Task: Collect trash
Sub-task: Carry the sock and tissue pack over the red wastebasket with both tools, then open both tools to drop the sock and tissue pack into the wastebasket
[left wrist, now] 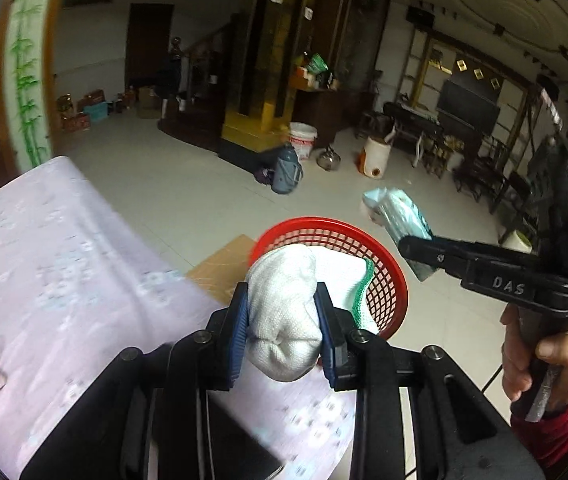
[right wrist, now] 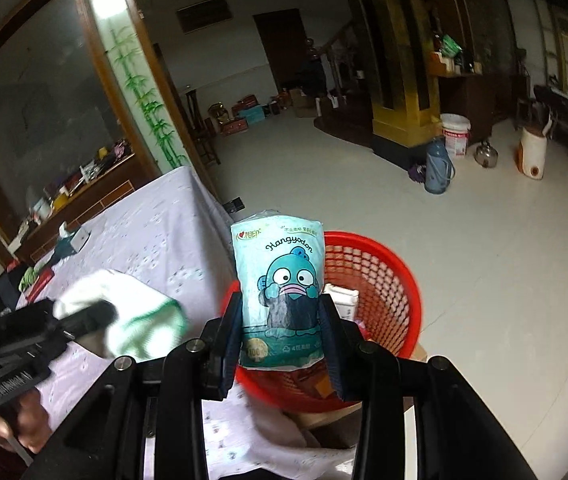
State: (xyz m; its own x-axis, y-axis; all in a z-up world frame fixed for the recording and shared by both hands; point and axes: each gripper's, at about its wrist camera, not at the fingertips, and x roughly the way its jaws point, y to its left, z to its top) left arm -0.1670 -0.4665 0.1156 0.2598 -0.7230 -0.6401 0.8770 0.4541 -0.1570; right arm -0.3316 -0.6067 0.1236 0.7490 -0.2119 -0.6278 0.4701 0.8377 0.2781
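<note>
**Two hand-held grippers carry trash to a red basket**

A dim, tiled living room with a gold pillar, a white bucket and a blue thermos flask on the floor in the background. In front, a surface draped in a lilac flowered cloth ends beside a red mesh wastebasket standing on the floor, just beyond the cloth's edge.

The left hand-held gripper has its blue-padded jaws partly closed, pressing on a bunched white rag with a green hem. The rag bulges between the pads and hangs over the near rim of the basket, likely so it can fall straight in when let go.

The right hand-held gripper, held in a hand with a red sleeve, is also partly closed, clamped on a pale teal tissue pack printed with a cartoon fish. The pack stands upright between the jaws, above the near side of the basket. A small white box already lies inside.

Both items seem poised for release into the basket; neither is dropped yet.
</note>
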